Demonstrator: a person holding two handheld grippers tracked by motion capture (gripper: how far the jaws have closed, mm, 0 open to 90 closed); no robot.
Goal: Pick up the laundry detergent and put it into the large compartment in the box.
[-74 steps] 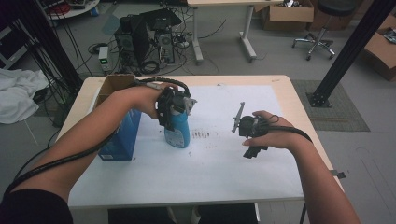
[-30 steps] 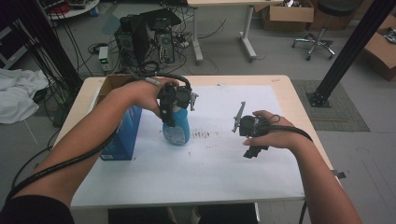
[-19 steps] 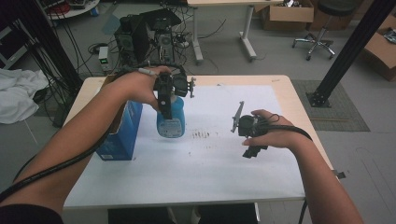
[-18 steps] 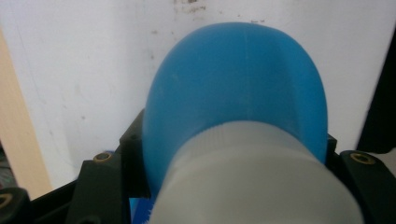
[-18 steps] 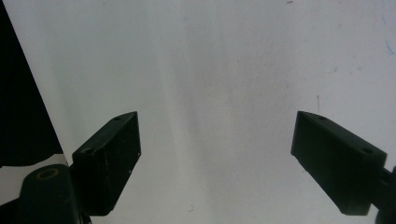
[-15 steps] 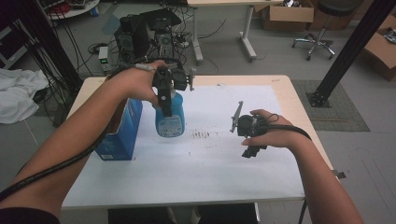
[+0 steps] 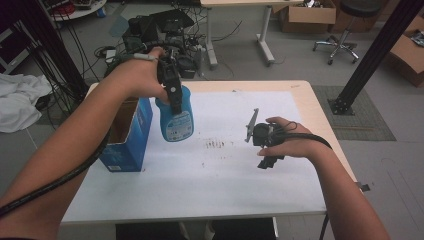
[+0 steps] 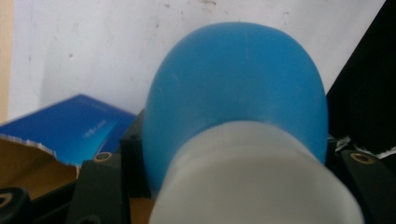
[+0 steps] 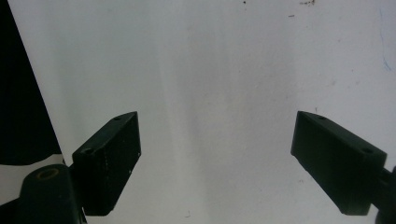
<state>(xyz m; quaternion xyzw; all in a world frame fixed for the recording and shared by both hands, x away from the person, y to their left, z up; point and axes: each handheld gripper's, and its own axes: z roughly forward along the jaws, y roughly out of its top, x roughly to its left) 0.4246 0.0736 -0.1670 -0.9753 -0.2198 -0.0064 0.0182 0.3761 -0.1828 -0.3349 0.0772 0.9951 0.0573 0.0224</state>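
Right gripper [image 7: 265, 145] held low over the white sheet [image 7: 235, 170] at the right of the table [image 7: 320, 125]; in the right gripper view its jaws stand wide apart with bare sheet between them, nothing held; a patch of small brown specks [image 7: 215, 145] lies on the sheet left of it, near the middle; left gripper [image 7: 172, 97] raised above the table's left part, jaws clamped on the neck of a blue bottle [image 7: 175, 122] that hangs clear of the sheet; in the left gripper view the bottle's white collar and blue shoulder sit between the jaws; open blue box [image 7: 125, 135] stands just left of the bottle, at the table's left edge; beyond the table, cables and equipment on the floor.
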